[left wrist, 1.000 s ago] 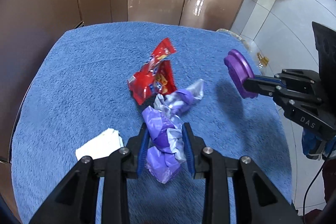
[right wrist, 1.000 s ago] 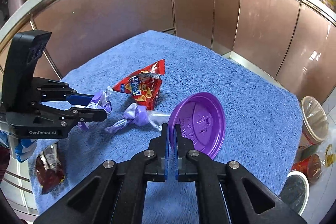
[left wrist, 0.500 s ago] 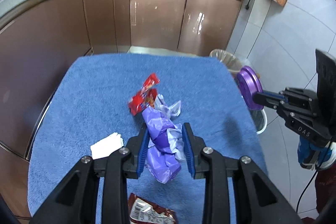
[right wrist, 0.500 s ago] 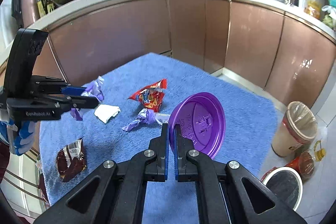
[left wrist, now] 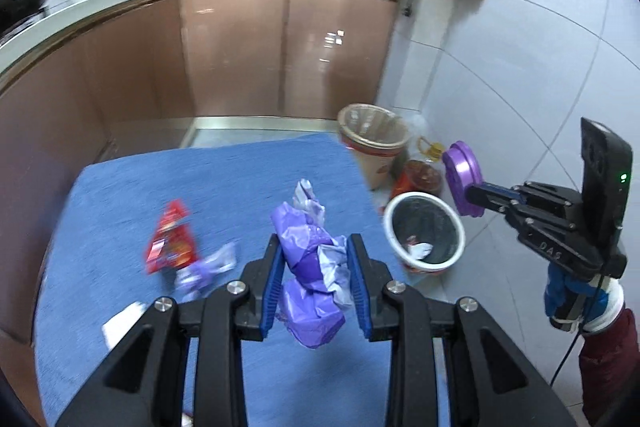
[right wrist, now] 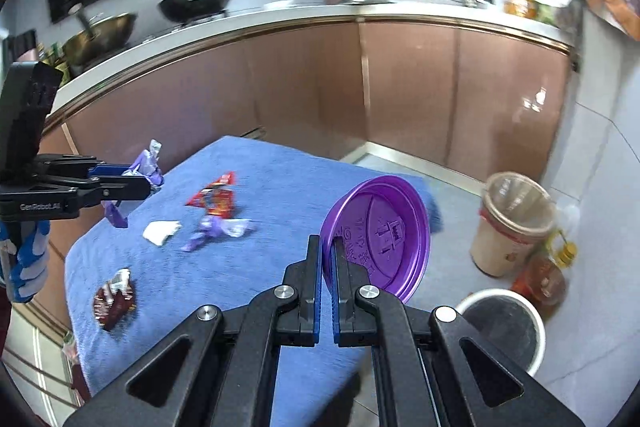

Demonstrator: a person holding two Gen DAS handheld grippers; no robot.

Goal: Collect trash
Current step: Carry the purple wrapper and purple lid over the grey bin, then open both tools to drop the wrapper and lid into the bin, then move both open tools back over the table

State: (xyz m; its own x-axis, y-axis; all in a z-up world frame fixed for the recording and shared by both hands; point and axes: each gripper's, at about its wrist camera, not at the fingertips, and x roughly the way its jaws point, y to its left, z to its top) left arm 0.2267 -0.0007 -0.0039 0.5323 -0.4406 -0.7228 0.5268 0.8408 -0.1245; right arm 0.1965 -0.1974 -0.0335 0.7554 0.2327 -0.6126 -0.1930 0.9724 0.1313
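the crumpled purple wrapper (left wrist: 314,279) is clamped mid-bunch between the jaws of the left gripper (left wrist: 316,281), above the blue cloth (left wrist: 224,179). it is judged light, soft and crushable, so a grip across the bulk suits it. the purple lid (right wrist: 378,237), thin, stiff and likely slippery, is pinched at its rim by the right gripper (right wrist: 327,263), near the white-rimmed bin (right wrist: 504,327) on the floor.

Left claw (left wrist: 315,269) clamped, raised; right claw (right wrist: 327,259) pinched shut, raised.
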